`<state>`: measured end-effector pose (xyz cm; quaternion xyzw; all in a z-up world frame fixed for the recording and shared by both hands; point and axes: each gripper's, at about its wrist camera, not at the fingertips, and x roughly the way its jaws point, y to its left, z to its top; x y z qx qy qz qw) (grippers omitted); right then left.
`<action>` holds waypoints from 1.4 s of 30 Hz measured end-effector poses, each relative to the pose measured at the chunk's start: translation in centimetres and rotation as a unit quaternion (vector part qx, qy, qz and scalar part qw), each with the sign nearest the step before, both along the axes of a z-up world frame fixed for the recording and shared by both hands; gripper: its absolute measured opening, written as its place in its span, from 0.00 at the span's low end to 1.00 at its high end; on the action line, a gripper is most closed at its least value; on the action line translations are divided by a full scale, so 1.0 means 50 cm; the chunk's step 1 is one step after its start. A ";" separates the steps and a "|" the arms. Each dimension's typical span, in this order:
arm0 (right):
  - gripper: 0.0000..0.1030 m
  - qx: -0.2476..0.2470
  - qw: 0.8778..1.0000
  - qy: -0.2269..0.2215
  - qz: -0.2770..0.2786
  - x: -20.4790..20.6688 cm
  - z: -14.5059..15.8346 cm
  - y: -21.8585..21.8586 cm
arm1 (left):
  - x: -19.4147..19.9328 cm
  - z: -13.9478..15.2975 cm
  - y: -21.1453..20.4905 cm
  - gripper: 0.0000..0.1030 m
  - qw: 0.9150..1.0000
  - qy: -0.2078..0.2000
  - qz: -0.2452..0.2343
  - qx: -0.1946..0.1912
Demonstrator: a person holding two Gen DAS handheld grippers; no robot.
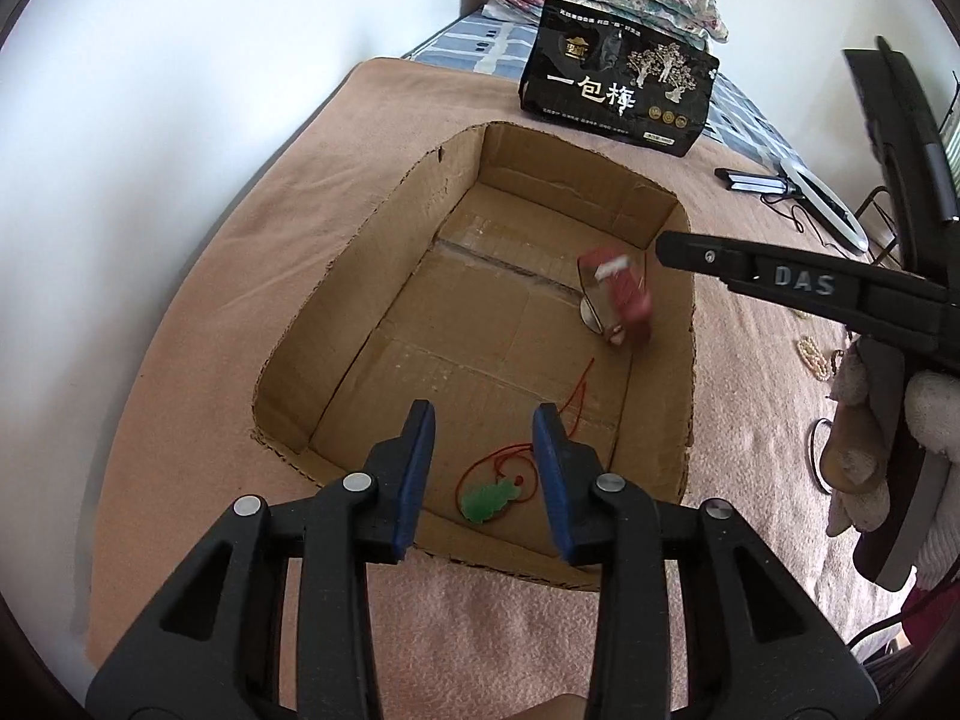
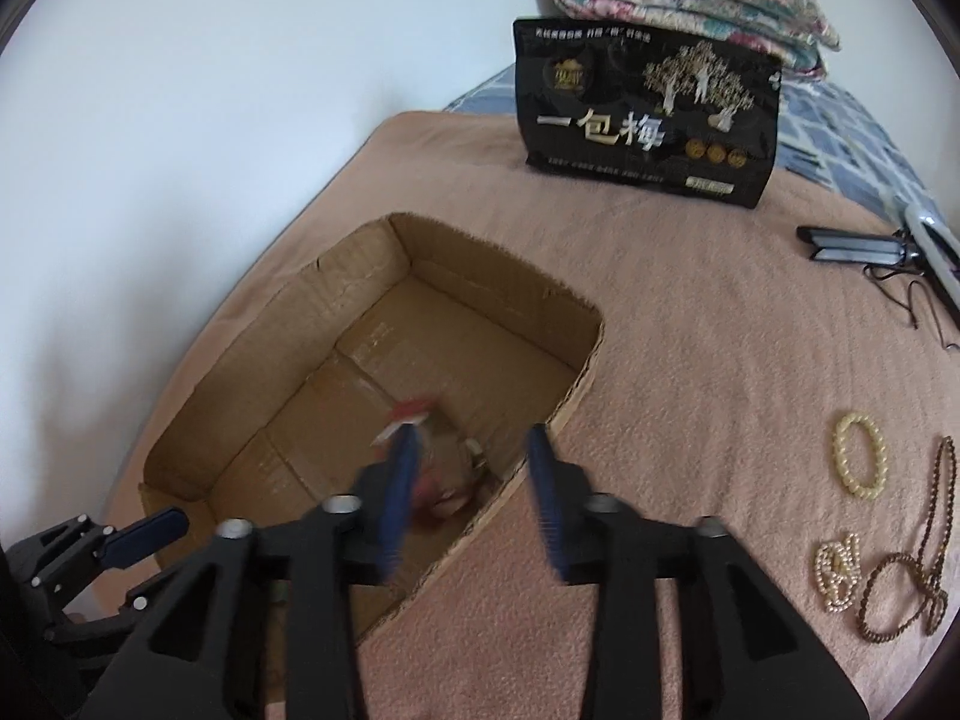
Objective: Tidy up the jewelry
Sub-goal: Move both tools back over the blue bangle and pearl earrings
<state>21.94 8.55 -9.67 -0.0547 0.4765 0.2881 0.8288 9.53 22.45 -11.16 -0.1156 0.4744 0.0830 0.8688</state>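
Both tools stand open and empty. The left tool (image 1: 483, 468) hangs over the near end of the cardboard box (image 1: 384, 204), the green pendant on a red cord (image 1: 489, 498) lying on the box floor between its fingers. A blurred red box (image 1: 621, 294) sits tilted at centre right inside the box. In the right wrist view, the right tool (image 2: 471, 492) is at the box's right rim; bead bracelets (image 2: 859, 453) and a brown bead necklace (image 2: 918, 576) lie on the pink blanket (image 2: 690, 330) at the right edge.

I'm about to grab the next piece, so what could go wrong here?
The red item in the cardboard box looks blurred, apparently mid-drop, and may tumble onto the green pendant. The bead necklace and pearl strand lie close together, so the open right gripper might snag both.
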 end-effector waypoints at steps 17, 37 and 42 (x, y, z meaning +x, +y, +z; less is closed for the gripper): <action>0.45 0.007 0.999 -0.024 -0.022 -0.012 0.041 -0.062 | -0.001 0.034 -0.029 0.33 1.000 -0.021 -0.008 -0.002; 0.46 -0.003 0.995 -0.078 -0.062 -0.067 0.115 -0.231 | -0.022 0.165 -0.194 0.33 0.991 -0.111 -0.078 0.024; 0.55 -0.006 0.993 -0.089 -0.079 -0.087 0.127 -0.288 | -0.031 0.192 -0.242 0.33 0.985 -0.134 -0.100 0.033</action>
